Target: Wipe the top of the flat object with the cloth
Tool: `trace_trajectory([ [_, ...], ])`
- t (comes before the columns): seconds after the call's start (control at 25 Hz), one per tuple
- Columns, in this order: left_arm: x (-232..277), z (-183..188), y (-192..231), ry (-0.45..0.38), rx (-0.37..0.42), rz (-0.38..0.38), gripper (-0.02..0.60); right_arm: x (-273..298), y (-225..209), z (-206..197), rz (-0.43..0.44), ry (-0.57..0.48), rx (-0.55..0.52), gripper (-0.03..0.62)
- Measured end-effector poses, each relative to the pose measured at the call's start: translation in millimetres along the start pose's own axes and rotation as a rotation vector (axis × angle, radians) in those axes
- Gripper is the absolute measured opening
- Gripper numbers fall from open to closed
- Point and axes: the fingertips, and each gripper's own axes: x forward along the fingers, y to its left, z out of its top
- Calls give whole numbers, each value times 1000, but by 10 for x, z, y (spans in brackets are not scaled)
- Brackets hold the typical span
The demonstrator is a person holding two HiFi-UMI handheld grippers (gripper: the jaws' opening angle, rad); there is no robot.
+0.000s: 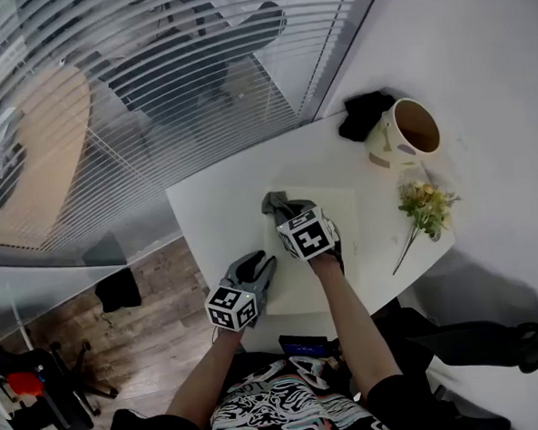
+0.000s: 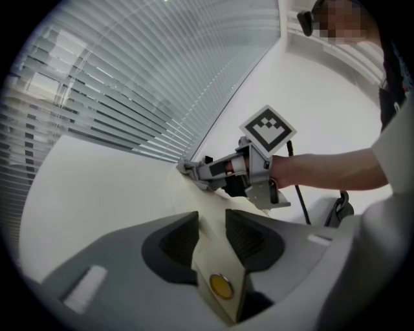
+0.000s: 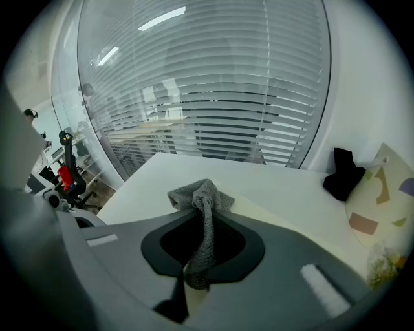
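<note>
The flat object (image 1: 337, 216) is a cream board lying in the middle of the white table (image 1: 217, 190), at the centre of the head view. The left gripper (image 1: 258, 266) is clamped shut on the board's lower-left edge. Its own view shows the cream edge pinched between the two jaws, so it serves as the anchor.

The right gripper (image 1: 287, 216) is closed on a grey cloth (image 1: 276, 203). In the right gripper view a strip of the cloth runs back between the jaws, and the loose bunch rests on the board near its upper-left corner.

The step in hand looks like the wipe itself, seemingly begun at that corner with most of the top yet to cover.

To do it well:
- The left grip should hold firm so the board does not slide across the table.
- The right gripper should be tilted low enough that the bunched cloth, not the jaw tips, presses on the surface.
- Strokes should be long and overlapping, running from the upper-left corner toward the right edge, then stepping down toward the lower part of the frame.

A cup (image 1: 409, 133) and a sprig of flowers (image 1: 425, 207) sit just beside the board's right edge — strokes should stop short of them.
</note>
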Motion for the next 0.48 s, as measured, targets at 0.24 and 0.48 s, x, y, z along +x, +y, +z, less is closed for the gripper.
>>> trace_trajectory([
  [0.24, -1, -2, -1, 0, -2, -3, 186, 39, -37, 36, -5, -5, -1, 20],
  [0.48, 0, 3, -4, -2, 1, -2, 186, 71, -66, 90, -7, -17, 5, 20],
])
